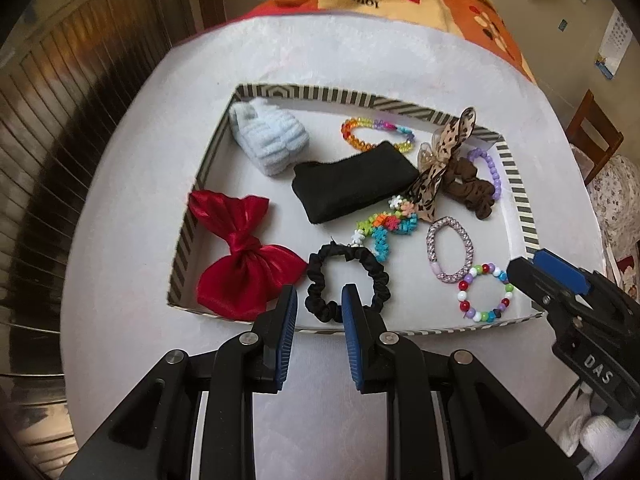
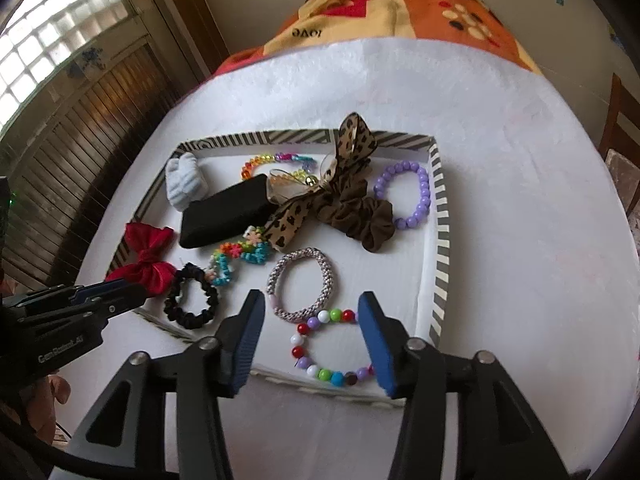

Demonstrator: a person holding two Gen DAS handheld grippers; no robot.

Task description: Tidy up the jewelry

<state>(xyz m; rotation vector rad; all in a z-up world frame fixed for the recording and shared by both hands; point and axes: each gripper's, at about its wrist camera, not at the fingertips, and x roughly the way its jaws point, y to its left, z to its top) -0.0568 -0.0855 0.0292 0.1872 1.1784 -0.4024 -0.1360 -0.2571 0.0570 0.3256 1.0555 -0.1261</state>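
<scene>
In the left wrist view, a striped-rim tray (image 1: 516,184) sits mid-frame on a white-covered counter (image 1: 120,240). At the tray's left lies a red satin bow (image 1: 244,252), with a pale blue fluffy band (image 1: 268,140) above it. Toward the middle sit a black pouch (image 1: 352,188) and, lower down, a black scrunchie (image 1: 348,284). The left tongs (image 1: 319,304) hang at lower centre over the tray's near edge, jaws a narrow gap apart and holding nothing, the scrunchie showing between them. Further right lie a leopard-print bow (image 1: 436,168), a brown scrunchie (image 1: 472,188) and a pink woven bracelet (image 1: 450,256).

In the right wrist view, the right tongs (image 2: 311,308) stand at lower centre, jaws about half open and empty. A multicoloured bead bracelet (image 2: 320,344) lies on the tray floor between them, untouched. At upper right a purple bead bracelet (image 2: 412,192) rests beside the tray's right wall.
</scene>
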